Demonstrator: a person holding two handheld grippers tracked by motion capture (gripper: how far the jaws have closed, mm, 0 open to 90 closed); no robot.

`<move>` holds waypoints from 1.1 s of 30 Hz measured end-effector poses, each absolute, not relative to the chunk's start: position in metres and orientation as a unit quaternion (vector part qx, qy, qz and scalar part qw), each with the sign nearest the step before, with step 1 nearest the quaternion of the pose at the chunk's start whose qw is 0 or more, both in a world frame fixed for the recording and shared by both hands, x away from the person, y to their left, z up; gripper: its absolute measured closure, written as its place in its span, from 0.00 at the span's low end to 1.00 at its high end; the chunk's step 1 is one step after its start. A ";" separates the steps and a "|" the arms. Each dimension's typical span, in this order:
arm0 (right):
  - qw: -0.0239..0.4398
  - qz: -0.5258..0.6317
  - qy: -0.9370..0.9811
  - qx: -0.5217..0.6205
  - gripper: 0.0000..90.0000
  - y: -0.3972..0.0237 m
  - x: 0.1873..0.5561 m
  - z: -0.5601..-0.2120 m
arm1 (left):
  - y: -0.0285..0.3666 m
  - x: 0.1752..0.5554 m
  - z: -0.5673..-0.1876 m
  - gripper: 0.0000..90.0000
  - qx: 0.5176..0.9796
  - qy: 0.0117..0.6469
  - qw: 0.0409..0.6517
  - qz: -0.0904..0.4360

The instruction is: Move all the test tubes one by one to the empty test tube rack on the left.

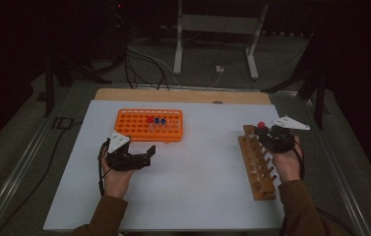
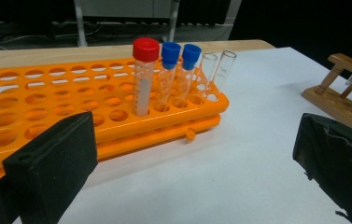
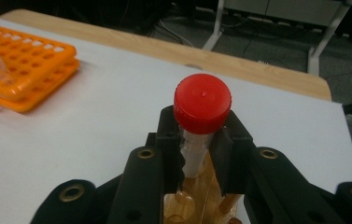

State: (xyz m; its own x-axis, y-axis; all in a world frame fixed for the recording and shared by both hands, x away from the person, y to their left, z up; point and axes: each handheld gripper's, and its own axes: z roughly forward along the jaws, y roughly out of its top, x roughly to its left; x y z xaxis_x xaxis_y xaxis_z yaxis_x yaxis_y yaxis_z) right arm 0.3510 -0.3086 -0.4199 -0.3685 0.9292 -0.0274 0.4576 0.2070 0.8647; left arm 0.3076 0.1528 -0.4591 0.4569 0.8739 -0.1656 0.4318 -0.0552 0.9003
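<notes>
- The right gripper (image 3: pixel 197 154) is clamped on a red-capped tube (image 3: pixel 200 116); its two black jaws press the clear tube body from either side, just under the cap; the cap stands above the jaw tips.
- In the high view the right gripper (image 1: pixel 270 133) sits at the far end of the wooden rack (image 1: pixel 257 162), which lies along the right side of the white table (image 1: pixel 198 196); the red cap (image 1: pixel 261 126) shows just above that end of the rack; in the right gripper view the lower part of the tube is hidden between the jaws, with pale wood of the rack right beneath it, so whether the tube's tip is inside a hole cannot be told.
- The left gripper (image 1: pixel 141 156) rests low over the table, near the front edge of the orange rack (image 1: pixel 134 129) but apart from it; its jaws stand wide apart with nothing between them; in the left gripper view the two dark pads (image 2: pixel 52 163) frame bare table.
- The orange rack (image 2: pixel 47 98) carries a row of upright tubes near its right end: one red-capped tube (image 2: pixel 143 79), two blue-capped tubes (image 2: pixel 170 70) just beside it, then two uncapped glass tubes (image 2: pixel 215 74); the remaining holes look vacant.
- A bare wooden strip (image 1: pixel 183 96) runs along the table's far edge; beyond it lie cables (image 1: pixel 143 64) on the floor.
</notes>
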 end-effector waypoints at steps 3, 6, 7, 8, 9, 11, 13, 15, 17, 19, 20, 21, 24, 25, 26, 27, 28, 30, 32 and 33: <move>0.292 0.418 0.716 0.477 0.83 -0.310 0.347 -0.411 | 0.152 0.307 -0.459 0.01 0.691 0.469 0.504 0.220; 0.293 0.429 0.713 0.471 0.83 -0.311 0.343 -0.400 | 0.151 0.306 -0.457 0.01 0.692 0.465 0.507 0.220; 0.292 0.431 0.713 0.470 0.83 -0.310 0.342 -0.398 | 0.150 0.306 -0.457 0.01 0.692 0.464 0.507 0.219; 0.293 0.431 0.715 0.466 0.83 -0.309 0.341 -0.396 | 0.149 0.306 -0.457 0.01 0.693 0.462 0.508 0.218; 0.292 0.432 0.717 0.463 0.83 -0.308 0.340 -0.395 | 0.147 0.305 -0.456 0.01 0.693 0.460 0.510 0.217; 0.286 0.437 0.720 0.457 0.83 -0.304 0.338 -0.393 | 0.145 0.305 -0.455 0.01 0.696 0.456 0.511 0.216; 0.277 0.442 0.724 0.452 0.83 -0.299 0.336 -0.393 | 0.140 0.303 -0.453 0.01 0.697 0.450 0.515 0.215; 0.271 0.443 0.728 0.447 0.83 -0.293 0.335 -0.394 | 0.135 0.302 -0.450 0.01 0.700 0.443 0.517 0.215; 0.261 0.447 0.732 0.442 0.83 -0.286 0.334 -0.395 | 0.129 0.301 -0.449 0.01 0.704 0.434 0.519 0.216; 0.253 0.451 0.738 0.434 0.83 -0.278 0.332 -0.396 | 0.121 0.301 -0.447 0.01 0.708 0.425 0.521 0.215; 0.249 0.452 0.741 0.429 0.83 -0.274 0.330 -0.397 | 0.116 0.301 -0.446 0.02 0.713 0.418 0.521 0.214; 0.247 0.452 0.745 0.423 0.83 -0.269 0.329 -0.397 | 0.111 0.301 -0.445 0.02 0.717 0.411 0.521 0.214; 0.235 0.457 0.753 0.411 0.83 -0.256 0.325 -0.396 | 0.096 0.302 -0.443 0.04 0.726 0.395 0.524 0.207; 0.233 0.459 0.755 0.407 0.83 -0.253 0.324 -0.396 | 0.090 0.302 -0.442 0.05 0.730 0.387 0.524 0.205; 0.229 0.460 0.757 0.402 0.83 -0.249 0.323 -0.396 | 0.084 0.302 -0.441 0.07 0.734 0.378 0.525 0.204; 0.225 0.464 0.760 0.397 0.83 -0.245 0.322 -0.395 | 0.078 0.302 -0.440 0.09 0.739 0.370 0.524 0.205; 0.222 0.465 0.762 0.392 0.83 -0.241 0.321 -0.396 | 0.070 0.301 -0.439 0.11 0.745 0.359 0.523 0.206; 0.217 0.463 0.769 0.384 0.83 -0.232 0.318 -0.396 | 0.060 0.301 -0.438 0.16 0.753 0.346 0.521 0.205; 0.212 0.464 0.773 0.377 0.83 -0.224 0.316 -0.397 | 0.048 0.301 -0.439 0.18 0.759 0.335 0.521 0.202; 0.209 0.465 0.775 0.374 0.83 -0.220 0.315 -0.398 | 0.042 0.301 -0.439 0.18 0.763 0.330 0.518 0.201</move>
State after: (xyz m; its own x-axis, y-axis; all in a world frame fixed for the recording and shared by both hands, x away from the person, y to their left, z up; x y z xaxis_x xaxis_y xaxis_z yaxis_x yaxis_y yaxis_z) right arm 0.3155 -0.2201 -0.3975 -0.6337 0.7732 0.0238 0.3856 0.2890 0.8762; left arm 0.3012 0.0422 -0.4393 0.7018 0.7115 -0.0358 0.2956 -0.2451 0.9233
